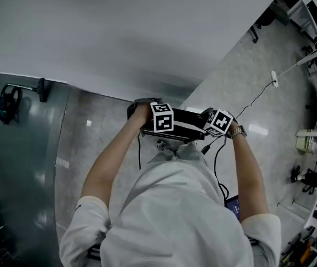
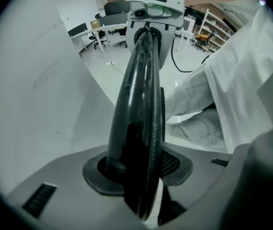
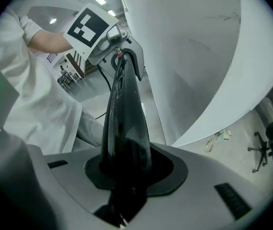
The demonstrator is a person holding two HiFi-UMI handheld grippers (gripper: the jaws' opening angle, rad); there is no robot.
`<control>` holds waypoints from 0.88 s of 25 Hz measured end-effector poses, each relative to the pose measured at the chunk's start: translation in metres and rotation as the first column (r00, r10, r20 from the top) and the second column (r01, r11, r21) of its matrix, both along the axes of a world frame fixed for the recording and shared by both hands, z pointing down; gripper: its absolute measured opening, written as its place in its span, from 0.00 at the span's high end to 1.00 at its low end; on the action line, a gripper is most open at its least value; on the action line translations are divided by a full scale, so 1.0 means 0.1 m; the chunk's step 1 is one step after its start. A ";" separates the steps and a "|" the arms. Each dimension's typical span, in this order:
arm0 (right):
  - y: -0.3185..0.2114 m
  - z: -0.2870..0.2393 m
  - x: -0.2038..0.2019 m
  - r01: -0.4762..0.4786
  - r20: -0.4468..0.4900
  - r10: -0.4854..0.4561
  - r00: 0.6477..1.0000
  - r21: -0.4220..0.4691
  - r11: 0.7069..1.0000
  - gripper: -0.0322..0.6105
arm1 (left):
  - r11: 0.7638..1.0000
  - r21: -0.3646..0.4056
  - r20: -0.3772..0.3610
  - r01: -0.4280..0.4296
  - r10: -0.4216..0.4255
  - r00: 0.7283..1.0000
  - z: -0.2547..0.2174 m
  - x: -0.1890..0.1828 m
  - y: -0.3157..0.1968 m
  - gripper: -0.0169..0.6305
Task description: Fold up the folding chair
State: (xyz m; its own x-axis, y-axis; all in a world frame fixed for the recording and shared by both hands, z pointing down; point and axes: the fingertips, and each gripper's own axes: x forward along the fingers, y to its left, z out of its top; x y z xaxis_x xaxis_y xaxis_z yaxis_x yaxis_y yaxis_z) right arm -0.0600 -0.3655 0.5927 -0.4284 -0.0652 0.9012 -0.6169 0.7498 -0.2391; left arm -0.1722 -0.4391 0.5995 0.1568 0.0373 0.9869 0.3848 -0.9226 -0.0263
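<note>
chair: looks folded flat already. The black slab (image 1: 186, 121) hangs in front of the person, off the floor (image 1: 247, 82), right by the white bench (image 1: 147, 26)
left tool (image 1: 150, 125): points down, clamped on one end of the chair's edge
right tool (image 1: 211, 128): tilted, clamped on the other end, facing the left one along the frame
step: my guess is carrying or setting down the folded chair
how to do it well: grip tight on both ends and hold them level so it can't swing or flop open
put-down: lower both ends together – lean it somewhere stable before letting go
risk: thin rim grips, so a twist could slip it
</note>
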 end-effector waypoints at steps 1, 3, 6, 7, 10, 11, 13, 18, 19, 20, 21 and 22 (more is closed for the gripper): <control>-0.03 -0.01 -0.01 -0.010 0.003 0.010 1.000 0.001 1.000 0.79 | 0.999 0.050 -0.022 -0.018 0.019 1.000 -0.03 0.02 -0.08 0.71; -0.09 -0.03 -0.03 -0.026 0.010 0.026 1.000 0.004 1.000 0.80 | 0.988 0.147 -0.072 -0.038 0.049 0.996 -0.09 0.05 -0.23 0.68; -0.19 -0.05 -0.11 -0.040 0.014 0.039 0.999 0.028 0.999 0.83 | 0.966 0.258 -0.133 -0.020 0.056 0.989 -0.19 0.04 -0.43 0.61; -0.23 -0.05 -0.12 -0.044 0.013 0.043 0.999 0.037 0.998 0.83 | 0.957 0.291 -0.155 -0.011 0.058 0.986 -0.25 0.04 -0.49 0.58; -0.37 -0.07 -0.10 -0.043 0.008 0.043 0.999 0.042 0.998 0.83 | 0.939 0.344 -0.186 0.008 0.060 0.981 -0.34 0.06 -0.64 0.57; -0.42 -0.07 -0.10 -0.040 0.006 0.040 0.999 0.040 0.998 0.83 | 0.935 0.355 -0.179 0.012 0.055 0.982 -0.36 0.04 -0.68 0.57; -0.51 -0.06 -0.11 -0.035 0.006 0.035 0.999 0.036 0.999 0.83 | 0.925 0.379 -0.178 0.017 0.055 0.982 -0.44 0.02 -0.74 0.57; -0.71 -0.06 -0.01 -0.034 0.008 0.034 0.999 0.028 0.999 0.82 | 0.938 0.313 -0.315 0.147 -0.043 0.948 -0.82 0.11 -0.86 0.58; -0.73 -0.05 0.00 -0.033 0.009 0.033 0.999 0.029 0.999 0.82 | 0.940 0.298 -0.330 0.165 -0.061 0.942 -0.88 0.12 -0.87 0.60; -0.76 -0.05 0.00 -0.031 0.011 0.031 0.999 0.030 0.999 0.82 | 0.942 0.286 -0.338 0.175 -0.072 0.939 -0.91 0.12 -0.86 0.62; -0.79 -0.04 0.00 -0.029 0.011 0.028 1.000 0.032 0.999 0.81 | 0.944 0.277 -0.341 0.178 -0.077 0.937 -0.92 0.12 -0.86 0.64; -0.82 -0.05 0.01 -0.026 0.009 0.026 1.000 0.034 0.999 0.81 | 0.945 0.273 -0.343 0.179 -0.078 0.936 -0.92 0.12 -0.84 0.64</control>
